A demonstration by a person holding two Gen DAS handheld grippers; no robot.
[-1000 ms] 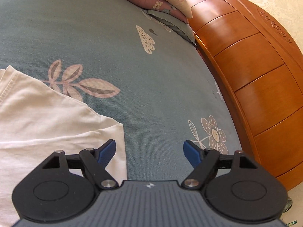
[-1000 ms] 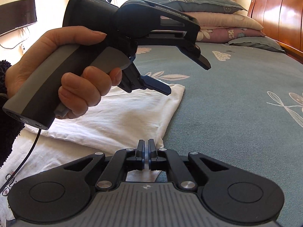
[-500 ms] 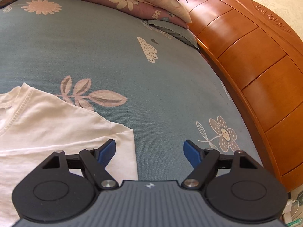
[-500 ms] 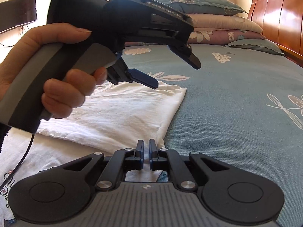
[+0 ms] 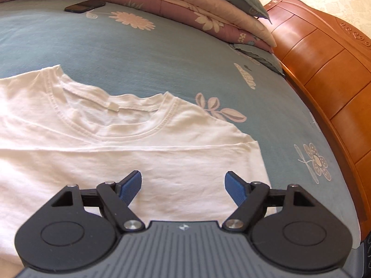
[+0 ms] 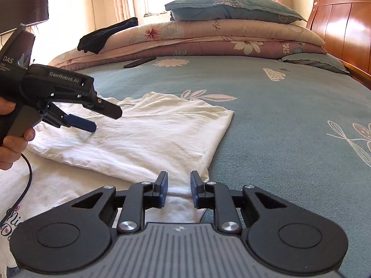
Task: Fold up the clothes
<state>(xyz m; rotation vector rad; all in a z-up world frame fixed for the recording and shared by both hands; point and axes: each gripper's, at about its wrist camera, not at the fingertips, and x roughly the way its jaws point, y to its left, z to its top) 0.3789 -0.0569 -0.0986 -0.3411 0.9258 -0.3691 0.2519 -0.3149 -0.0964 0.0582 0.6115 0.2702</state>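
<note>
Left tool [image 5: 183,186] is spread wide in its own view, holding nothing, hovering over the white T-shirt [image 5: 116,162] lying partly folded on the bed [image 5: 162,58], collar toward the pillows [image 5: 208,11]. I judge a pinch here could catch only the top layer and drag the fold crooked. Right view: right tool [image 6: 178,190] is parted a little with the shirt's lower corner between its pads, not clamped. Slack cloth could slip out, or I could bunch it; the left tool's cable [image 6: 25,183] trails over the shirt and may snag.
</note>
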